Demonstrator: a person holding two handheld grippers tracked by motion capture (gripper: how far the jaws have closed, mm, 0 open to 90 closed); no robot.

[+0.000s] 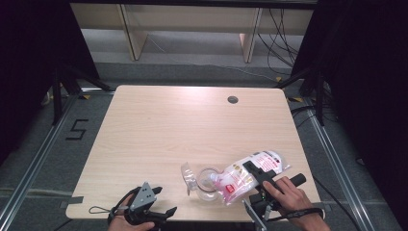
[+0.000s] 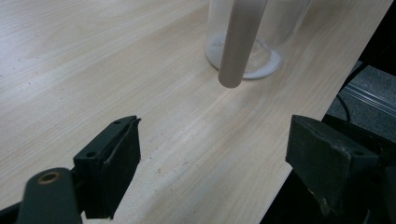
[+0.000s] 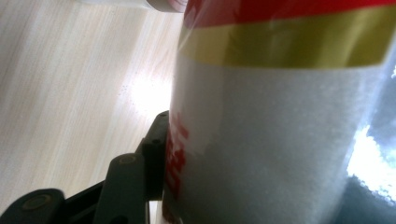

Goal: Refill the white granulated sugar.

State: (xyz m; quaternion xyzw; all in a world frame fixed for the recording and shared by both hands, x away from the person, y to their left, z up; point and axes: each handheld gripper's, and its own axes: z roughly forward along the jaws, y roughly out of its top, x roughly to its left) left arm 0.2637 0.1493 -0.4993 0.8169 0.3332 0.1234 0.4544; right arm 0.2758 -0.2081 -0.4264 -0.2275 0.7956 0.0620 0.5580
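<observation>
Pale wood table (image 1: pixel 159 130) (grey floor (image 1: pixel 192 72) beyond) bears a bag (image 1: pixel 245 175)

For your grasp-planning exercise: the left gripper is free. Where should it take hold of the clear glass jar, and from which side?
Grip the clear glass jar round its straight lower wall, coming level from its left, the side facing the left gripper. The plastic bag of white powder, clamped in the right gripper, leans over its right side, and the hinged lid probably hampers a grasp from above.

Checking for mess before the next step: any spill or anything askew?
No spill that I can tell. The plastic bag is tilted over the glass jar, clamped by the right gripper. White powder sits inside the jar. The left gripper is open.
</observation>
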